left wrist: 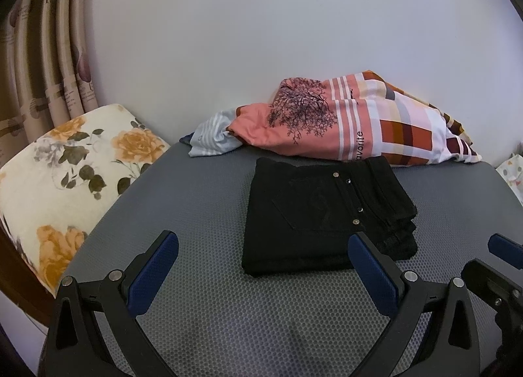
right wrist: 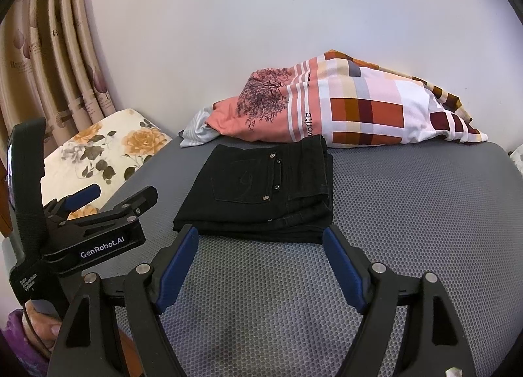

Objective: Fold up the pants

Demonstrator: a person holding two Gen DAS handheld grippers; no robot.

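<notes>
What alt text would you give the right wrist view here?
Black pants lie folded into a compact stack on a grey textured mat, just beyond the open, empty right tool. The left tool sits at the left edge, and a patterned pink cloth bundle lies against the white wall behind.

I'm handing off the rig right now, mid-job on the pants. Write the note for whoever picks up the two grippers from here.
Left gripper: open, empty, held just short of the pants, not touching them.
Right gripper: open, empty, at the near edge of the pants, not gripping.
Black pants: lying on the grey mat as a compact folded stack, back pocket and rivets facing up, layers roughly aligned.
Behind them, against the wall, a patterned bedding bundle; a floral cushion sits to the left.
Done: the folding appears complete.
Left: probably nothing but a check of the stack's right edge, where layers look slightly uneven; tidy if needed.
</notes>
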